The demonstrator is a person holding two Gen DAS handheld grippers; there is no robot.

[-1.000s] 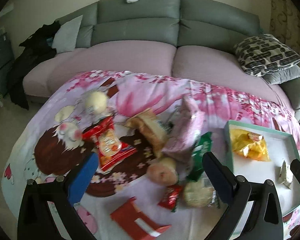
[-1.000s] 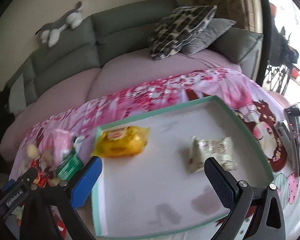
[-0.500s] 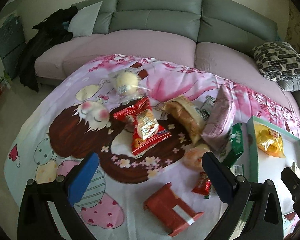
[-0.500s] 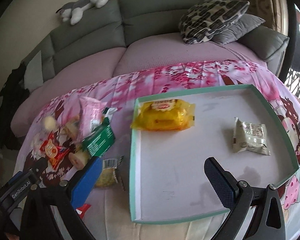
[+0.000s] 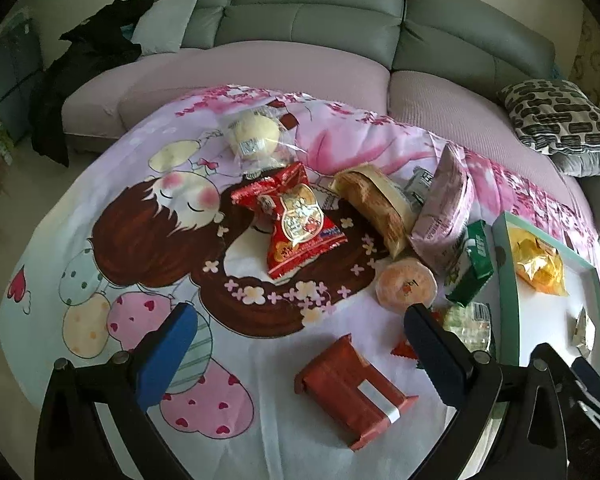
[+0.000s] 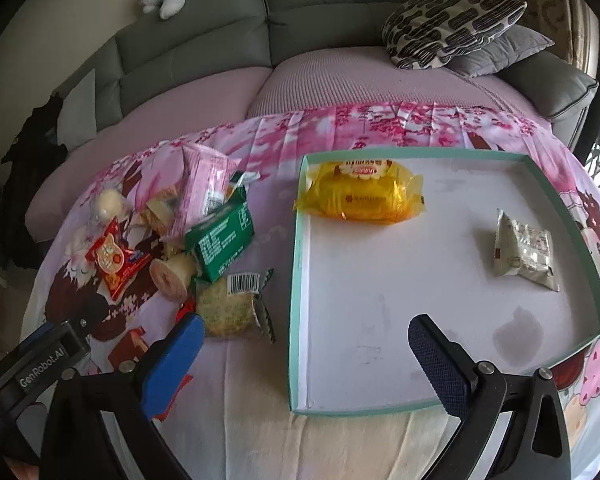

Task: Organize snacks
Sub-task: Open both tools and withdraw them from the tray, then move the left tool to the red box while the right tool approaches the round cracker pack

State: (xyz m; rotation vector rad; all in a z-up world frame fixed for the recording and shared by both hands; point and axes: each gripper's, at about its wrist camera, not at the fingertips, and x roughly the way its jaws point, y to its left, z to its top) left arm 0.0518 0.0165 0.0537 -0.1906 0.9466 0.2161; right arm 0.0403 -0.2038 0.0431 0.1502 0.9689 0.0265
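left gripper hangs wide open, empty, over the flat red foil-wrapped snack bar on the cartoon-print cloth. looks light, stiff, probably slippery, so pinch across its narrow sides. right gripper is spread wide too, holding nothing, above the shallow teal-rimmed white tray with 2 packets inside.

"GenRobot.AI" stands in white letters on the black body of the left gripper, seen from the right wrist. A barcode label sits on a clear-wrapped snack; its digits and the print on the other packets are too small to read.
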